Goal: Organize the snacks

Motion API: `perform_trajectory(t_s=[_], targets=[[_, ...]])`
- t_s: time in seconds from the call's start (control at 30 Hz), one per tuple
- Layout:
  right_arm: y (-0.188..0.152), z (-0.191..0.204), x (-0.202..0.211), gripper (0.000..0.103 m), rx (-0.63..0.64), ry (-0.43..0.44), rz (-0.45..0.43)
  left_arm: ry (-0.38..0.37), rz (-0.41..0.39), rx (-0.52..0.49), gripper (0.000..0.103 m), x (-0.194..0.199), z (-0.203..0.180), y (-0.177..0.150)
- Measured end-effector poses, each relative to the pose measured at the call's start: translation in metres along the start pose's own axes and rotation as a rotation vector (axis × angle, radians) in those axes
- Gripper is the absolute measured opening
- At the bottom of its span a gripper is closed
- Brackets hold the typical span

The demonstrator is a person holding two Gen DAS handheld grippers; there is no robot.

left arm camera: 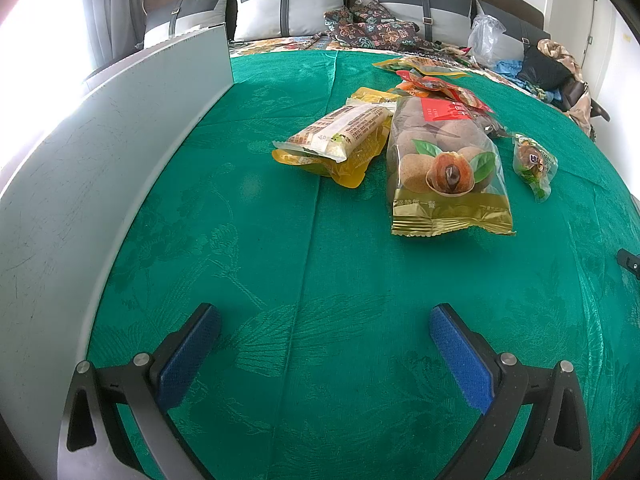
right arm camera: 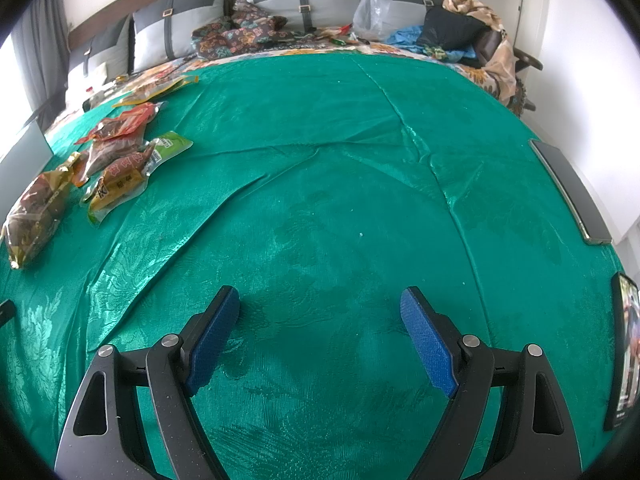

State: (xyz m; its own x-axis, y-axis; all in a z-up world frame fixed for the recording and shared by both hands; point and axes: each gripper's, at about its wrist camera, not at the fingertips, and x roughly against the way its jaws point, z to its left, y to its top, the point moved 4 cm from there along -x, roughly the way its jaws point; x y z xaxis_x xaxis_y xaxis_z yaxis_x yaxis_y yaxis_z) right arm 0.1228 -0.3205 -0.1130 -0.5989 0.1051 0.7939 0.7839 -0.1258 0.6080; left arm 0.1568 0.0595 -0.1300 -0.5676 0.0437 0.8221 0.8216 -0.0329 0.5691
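Several snack packets lie in a loose pile on the green cloth (left arm camera: 280, 264). In the left wrist view a clear bag of brown fruit with a gold bottom (left arm camera: 446, 168) lies nearest, a cream biscuit pack (left arm camera: 340, 130) on a yellow pouch (left arm camera: 344, 164) to its left, a small green-wrapped snack (left arm camera: 536, 164) to its right, red packets (left arm camera: 444, 90) behind. My left gripper (left arm camera: 324, 344) is open and empty, short of the pile. My right gripper (right arm camera: 320, 328) is open and empty over bare cloth; the same pile (right arm camera: 116, 160) lies far left.
A grey-white box wall (left arm camera: 100, 152) stands along the left. Pillows (left arm camera: 288, 4), patterned bedding and a plastic bag (right arm camera: 374, 6) lie at the back. A flat dark tray or panel (right arm camera: 572, 188) and a phone-like screen (right arm camera: 624, 352) sit at the right edge.
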Motion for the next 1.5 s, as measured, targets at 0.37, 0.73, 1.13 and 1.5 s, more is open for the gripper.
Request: perform_trajectory(t_s=[0.37, 0.73, 1.13, 1.5], targets=[[0.000, 0.000, 0.000, 0.085, 0.001, 0.000, 0.001, 0.000, 0.000, 0.000, 0.103, 0.000, 0.000, 0.000], [0.000, 0.000, 0.000, 0.085, 0.000, 0.001, 0.001, 0.000, 0.000, 0.000, 0.103, 0.000, 0.000, 0.000], [0.000, -0.001, 0.000, 0.085, 0.000, 0.001, 0.001, -0.070, 0.116, -0.061, 0.103, 0.014, 0.004, -0.010], [0.000, 0.000, 0.000, 0.086, 0.000, 0.002, 0.001, -0.157, 0.078, -0.084, 0.103, 0.069, 0.016, 0.025]])
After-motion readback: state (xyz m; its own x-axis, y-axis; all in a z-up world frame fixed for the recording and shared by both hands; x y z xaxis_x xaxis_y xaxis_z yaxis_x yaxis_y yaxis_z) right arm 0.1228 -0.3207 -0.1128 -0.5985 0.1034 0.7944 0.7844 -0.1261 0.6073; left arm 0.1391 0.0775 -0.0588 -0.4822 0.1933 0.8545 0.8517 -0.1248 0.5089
